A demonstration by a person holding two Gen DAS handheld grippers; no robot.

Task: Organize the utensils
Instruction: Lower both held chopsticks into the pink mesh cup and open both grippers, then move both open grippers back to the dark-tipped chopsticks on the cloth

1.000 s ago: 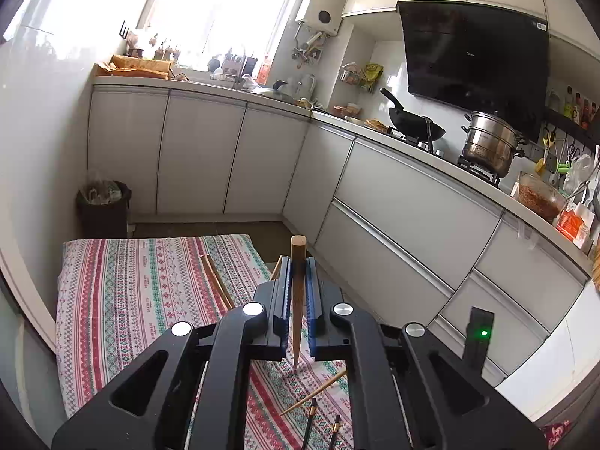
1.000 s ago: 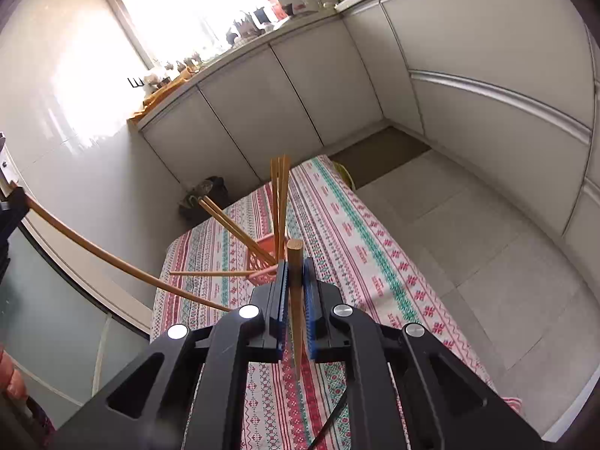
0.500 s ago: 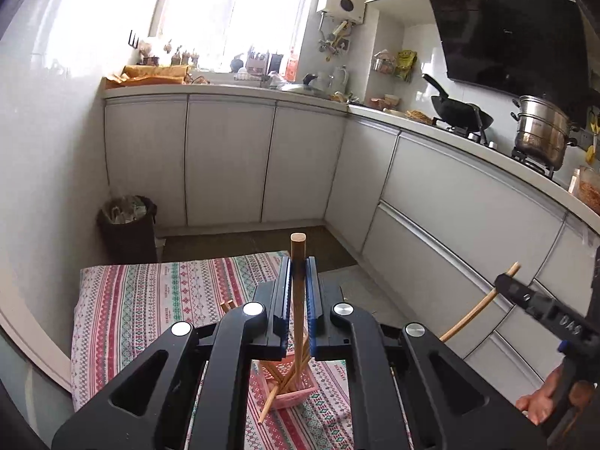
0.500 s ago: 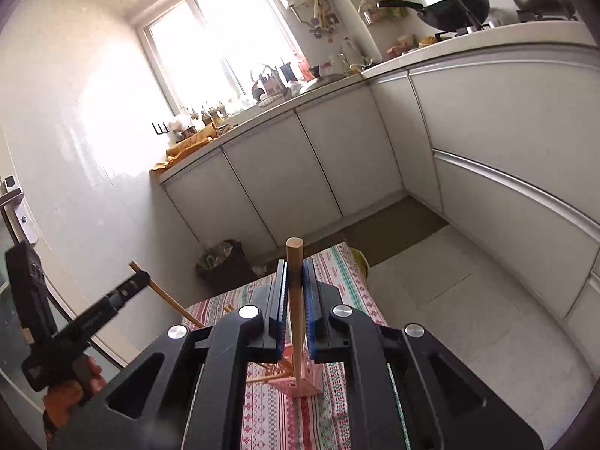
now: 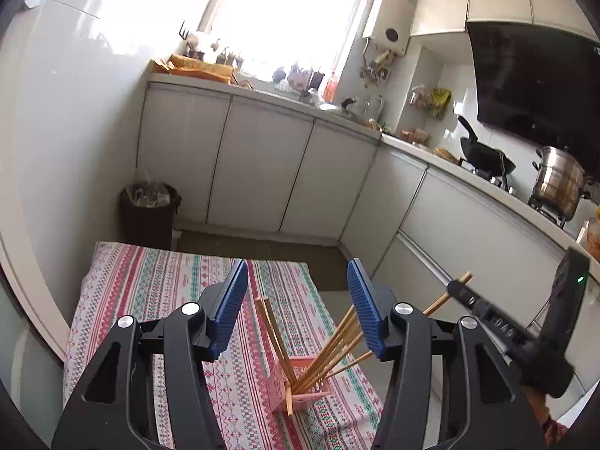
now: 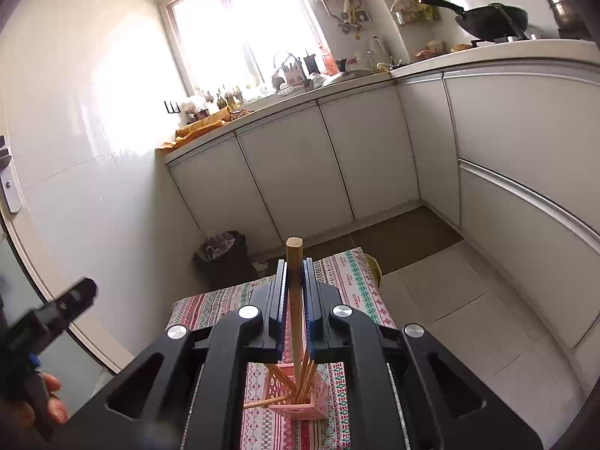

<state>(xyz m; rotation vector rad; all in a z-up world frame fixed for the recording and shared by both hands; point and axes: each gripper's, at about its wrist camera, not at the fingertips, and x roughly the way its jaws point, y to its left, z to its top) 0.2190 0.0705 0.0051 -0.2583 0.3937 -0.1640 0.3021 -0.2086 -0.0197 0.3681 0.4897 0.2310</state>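
Left gripper (image 5: 298, 302) opening, nothing between its fingers. Right gripper (image 6: 294, 290) clamped on one chopstick (image 6: 294, 292), poised above the pink holder (image 6: 300, 393) on the cloth-covered worktop (image 5: 150, 292). Risked a miss — tip striking leaning sticks, tipping that light holder.

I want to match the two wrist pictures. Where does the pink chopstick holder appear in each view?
Left wrist view: the pink chopstick holder stands low, at centre, on the striped tablecloth, between the jaws.
Right wrist view: the holder stands low at centre, partly hidden behind the jaws.
Shared landmark: the dark trash bin beyond the table, by the cabinets.
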